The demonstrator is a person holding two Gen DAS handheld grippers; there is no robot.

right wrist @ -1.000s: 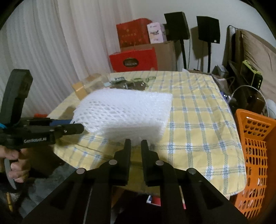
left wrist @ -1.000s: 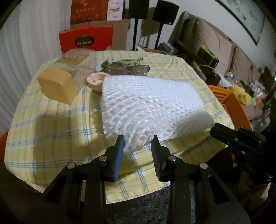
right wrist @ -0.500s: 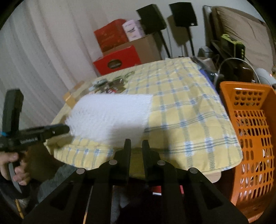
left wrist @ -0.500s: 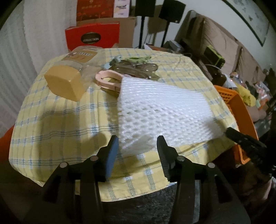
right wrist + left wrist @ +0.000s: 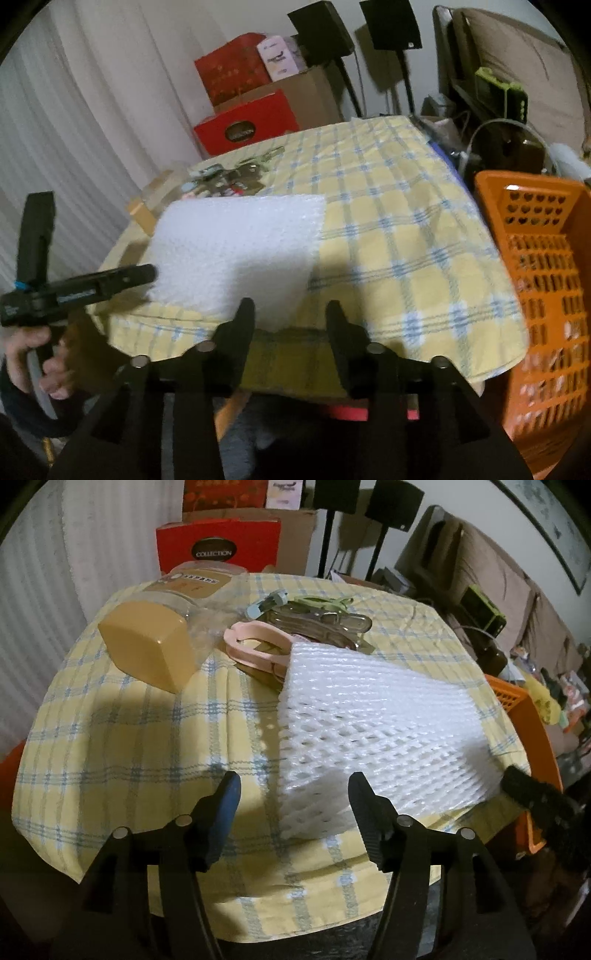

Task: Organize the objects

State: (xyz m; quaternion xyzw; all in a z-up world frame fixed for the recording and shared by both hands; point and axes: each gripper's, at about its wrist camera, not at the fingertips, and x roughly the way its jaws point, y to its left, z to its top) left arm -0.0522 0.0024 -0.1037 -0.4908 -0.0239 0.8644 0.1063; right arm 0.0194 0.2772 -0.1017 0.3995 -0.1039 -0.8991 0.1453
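Note:
A white foam net sheet (image 5: 373, 731) lies flat on the yellow checked tablecloth (image 5: 129, 738), its far edge resting on a pink looped item (image 5: 255, 642). My left gripper (image 5: 293, 794) stands over the sheet's near corner. Its jaws are opening and the corner lies loose between them, touched by no pad. From the other side, my right gripper (image 5: 290, 319) hovers at the foam sheet's (image 5: 236, 251) near edge. Its jaws are opening too, and nothing is pinched in them. A hand (image 5: 33, 362) holds the left gripper's handle.
A jar with a tan lid (image 5: 147, 653) lies on its side at the back left. Behind the pink item sits a clutter of small things in clear wrap (image 5: 317, 620). An orange basket (image 5: 535, 295) stands by the table's right edge. Red boxes (image 5: 218, 546) are behind.
Both grippers were shut on the foam sheet and held it up. Their jaws have spread and let go, and the sheet has settled flat onto the cloth.

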